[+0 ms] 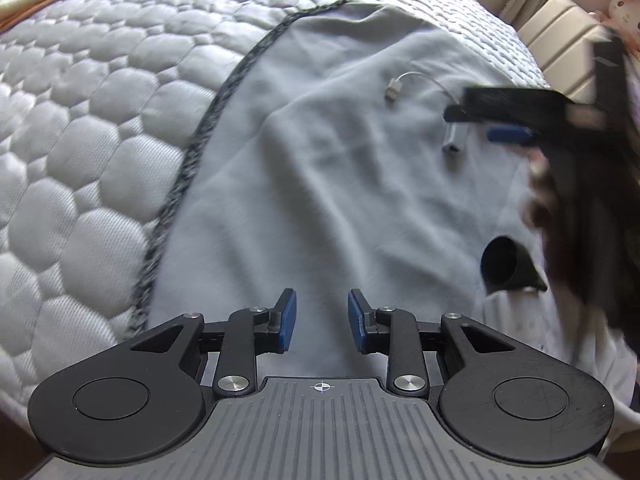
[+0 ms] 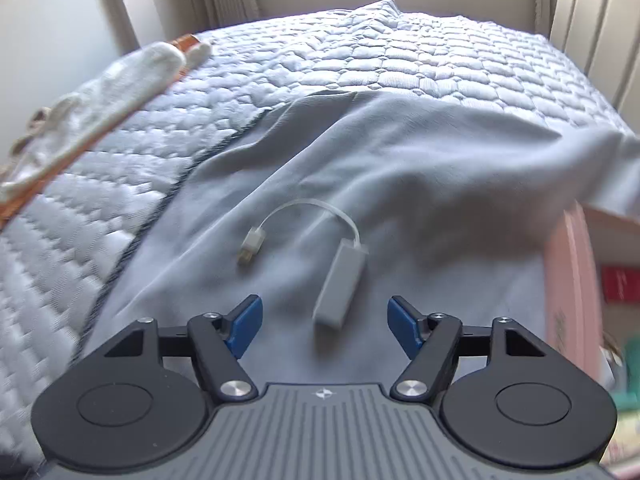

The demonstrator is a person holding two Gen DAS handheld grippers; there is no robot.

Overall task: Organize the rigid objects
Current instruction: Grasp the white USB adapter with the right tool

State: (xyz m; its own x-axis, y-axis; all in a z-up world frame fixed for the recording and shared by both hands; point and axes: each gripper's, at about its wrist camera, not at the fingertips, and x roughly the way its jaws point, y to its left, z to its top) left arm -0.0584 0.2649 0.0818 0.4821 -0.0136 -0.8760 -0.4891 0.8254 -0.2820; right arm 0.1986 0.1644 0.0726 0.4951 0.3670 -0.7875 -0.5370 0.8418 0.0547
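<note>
Grey boxy adapter (image 2: 339, 286) on wrinkled cloth (image 2: 420, 168); quilted mattress (image 2: 400, 52) beneath.

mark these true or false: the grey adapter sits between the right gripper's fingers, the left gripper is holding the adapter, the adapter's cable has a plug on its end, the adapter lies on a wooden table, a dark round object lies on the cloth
1. The grey adapter lies in the gap ahead of the open right gripper. True; the pads do not touch it.
2. The left gripper holds the adapter. False: its jaws are apart with nothing between them.
3. The adapter's white cable ends in a plug. True.
4. The adapter lies on a wooden table. False: it lies on a grey cloth spread over a quilted mattress.
5. A dark round object lies on the cloth. True.
</note>
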